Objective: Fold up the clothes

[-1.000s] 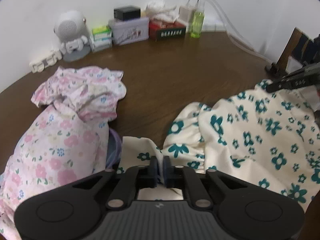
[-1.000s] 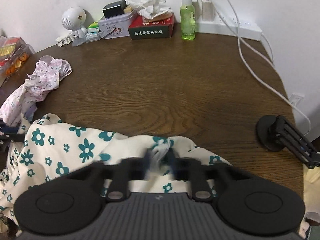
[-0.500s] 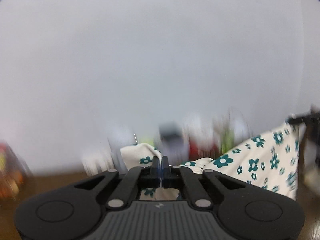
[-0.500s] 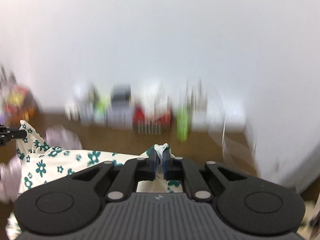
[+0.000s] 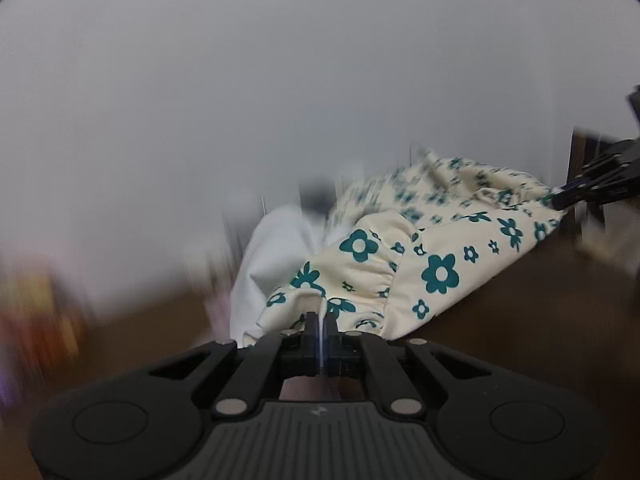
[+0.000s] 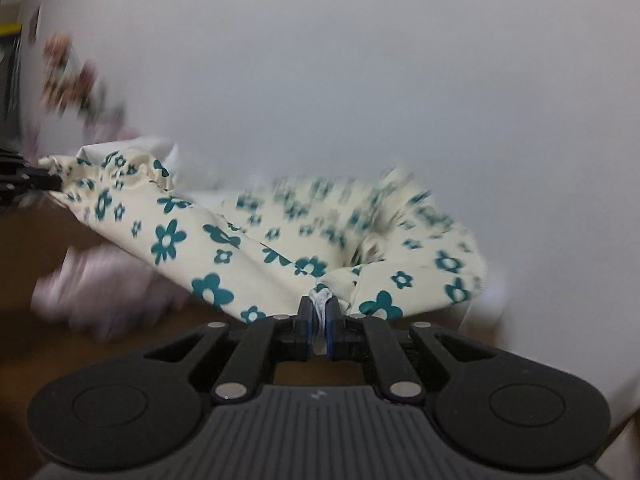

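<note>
The cream garment (image 5: 440, 256) printed with teal flowers is now lifted off the brown table (image 5: 520, 320) and hangs stretched between the two grippers; a second ago it lay spread flat on that table. The left gripper (image 5: 321, 328) has its fingers pressed together on a thin edge of the garment, as it did a second ago, and the fabric rises away from the fingertips towards the right gripper (image 5: 560, 200), seen at the far right of the left wrist view pinching the other end.

In the right wrist view the right gripper (image 6: 319, 312) pinches a bunched white-and-cream fold of the garment (image 6: 240, 240), fingers (image 6: 306, 320) nearly closed on it, and the cloth runs from there up and left to the left gripper (image 6: 52, 182), which grips its far corner. The garment's middle sags and its far folds are smeared with motion blur.

Both views now show mostly the pale wall (image 5: 280, 80), where a second ago they looked down on the table and the clutter along its back edge. That clutter is now only a blur behind the garment. A pink garment (image 6: 108, 292) shows as a blurred mass below the cream one, on the table.
</note>
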A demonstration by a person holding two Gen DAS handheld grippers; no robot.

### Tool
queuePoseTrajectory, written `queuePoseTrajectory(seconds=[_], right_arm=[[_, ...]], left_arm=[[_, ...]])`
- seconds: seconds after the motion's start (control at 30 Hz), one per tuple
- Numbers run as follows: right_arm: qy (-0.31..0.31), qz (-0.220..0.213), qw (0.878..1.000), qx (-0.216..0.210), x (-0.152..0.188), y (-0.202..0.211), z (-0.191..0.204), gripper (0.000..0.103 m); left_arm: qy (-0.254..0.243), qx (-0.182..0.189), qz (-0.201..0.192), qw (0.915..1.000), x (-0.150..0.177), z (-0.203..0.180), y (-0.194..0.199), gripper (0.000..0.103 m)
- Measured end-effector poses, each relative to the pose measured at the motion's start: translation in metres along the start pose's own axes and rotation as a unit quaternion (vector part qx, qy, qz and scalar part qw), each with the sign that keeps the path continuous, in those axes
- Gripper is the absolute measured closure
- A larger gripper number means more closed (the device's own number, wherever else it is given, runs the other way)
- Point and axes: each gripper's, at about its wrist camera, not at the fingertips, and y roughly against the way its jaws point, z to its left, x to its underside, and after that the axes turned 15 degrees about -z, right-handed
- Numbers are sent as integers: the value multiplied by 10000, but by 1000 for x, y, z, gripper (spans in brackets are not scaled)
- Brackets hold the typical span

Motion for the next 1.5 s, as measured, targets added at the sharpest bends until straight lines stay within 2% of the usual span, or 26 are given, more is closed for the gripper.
queuePoseTrajectory(seconds=[0.13,0.23,0.27,0.3,0.33,0.4,0.47,0.5,0.57,0.67,0.73,0.8,0.9,0.93,0.97,1.0,1.07,1.13,1.23,1.27,1.3,1.37,1.4,1.43,1.5], right_arm=[[-593,910,9936,-304,88,-14,17,98],[-857,1151,9891,-338,121,-11,28,96],[-930,1192,9879,-333,128,-9,29,95],[-1037,1169,9872,-324,128,-4,30,87],[-1150,1136,9864,-315,127,2,30,73],[-1319,987,9860,-273,120,11,26,56],[-1400,697,9875,-168,108,16,17,50],[-1434,578,9879,-84,104,16,11,44],[-1453,499,9880,137,95,10,0,41],[-1478,674,9866,144,92,-12,-6,42],[-1355,886,9868,-84,95,-26,2,42],[-1017,1073,9885,-308,101,-32,19,43],[-607,1268,9887,-522,110,-35,38,43],[-487,1309,9888,-530,113,-34,42,43],[-365,1347,9888,-531,116,-32,45,44],[-272,1384,9889,-473,118,-30,46,47],[-283,1452,9886,-269,123,-27,41,59],[-595,1499,9867,-191,126,-25,29,82],[-1030,1462,9837,-200,129,-15,14,92],[-1144,1440,9827,-238,129,-11,12,92],[-1265,1435,9809,-358,128,-7,11,92],[-1476,1411,9772,-587,127,-1,9,84],[-1527,1335,9777,-552,125,4,7,65],[-1472,1247,9805,-363,122,8,4,49],[-1238,1120,9859,132,119,13,-4,47]], left_arm=[[702,240,870,9934,71,-15,-11,103],[773,352,1041,9909,82,-12,-9,102],[725,392,1098,9905,80,-10,-11,98],[676,430,1156,9901,77,-8,-13,94],[663,423,1134,9904,72,-6,-13,89],[690,474,866,9927,61,2,-5,75],[694,532,582,9945,50,6,5,50],[648,613,435,9951,41,5,5,47],[475,800,317,9952,25,-4,-5,47],[101,1179,410,9921,16,-27,-29,46],[-209,1398,589,9882,18,-43,-47,46],[-526,1498,821,9839,26,-55,-63,46],[-778,1440,1151,9798,41,-61,-79,47],[-794,1410,1264,9787,47,-60,-83,57],[-749,1402,1345,9781,52,-57,-85,88],[-640,1434,1455,9768,56,-54,-86,102],[-429,1454,1473,9774,60,-48,-81,100],[-356,1481,1371,9788,60,-46,-69,100],[-260,1469,1230,9811,60,-45,-47,100],[-254,1440,1191,9821,59,-45,-41,100],[-251,1435,1151,9826,58,-45,-34,100],[-230,1418,1090,9836,56,-45,-22,100],[-204,1384,1083,9842,56,-45,-19,100],[-177,1349,1076,9848,57,-44,-16,100],[-123,1278,1062,9860,58,-43,-9,100]])
